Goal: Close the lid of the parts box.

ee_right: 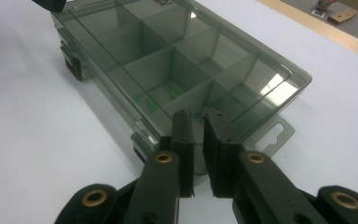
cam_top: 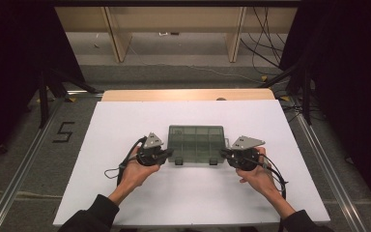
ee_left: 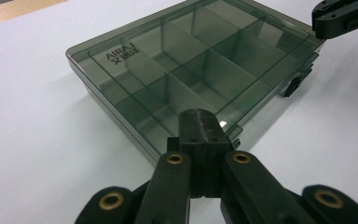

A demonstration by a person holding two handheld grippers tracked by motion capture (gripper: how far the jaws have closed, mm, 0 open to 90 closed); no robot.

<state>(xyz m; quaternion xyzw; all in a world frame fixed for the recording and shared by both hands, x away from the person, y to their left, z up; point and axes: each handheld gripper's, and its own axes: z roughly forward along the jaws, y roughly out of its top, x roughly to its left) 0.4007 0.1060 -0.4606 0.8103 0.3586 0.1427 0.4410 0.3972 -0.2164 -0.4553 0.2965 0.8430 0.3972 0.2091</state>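
White table [cam_top: 125, 203] w/ wood edge, grey floor [cam_top: 24, 159], black curtains [cam_top: 9, 58], cables [cam_top: 265, 48], wooden legs behind.

The white tabletop [cam_top: 183, 193] has a bare wooden edge [cam_top: 188, 94] at 12 o'clock. Grey carpet floor [cam_top: 38, 159] surrounds it, with a black "5" [cam_top: 64, 131] marked at 9 o'clock. Metal rails [cam_top: 19, 174] run along the floor at 9 and 3 o'clock. At 12 o'clock stand wooden furniture legs [cam_top: 116, 34]; black cables [cam_top: 263, 43] hang and trail at 1 o'clock. Dark curtains [cam_top: 352, 96] close both sides.
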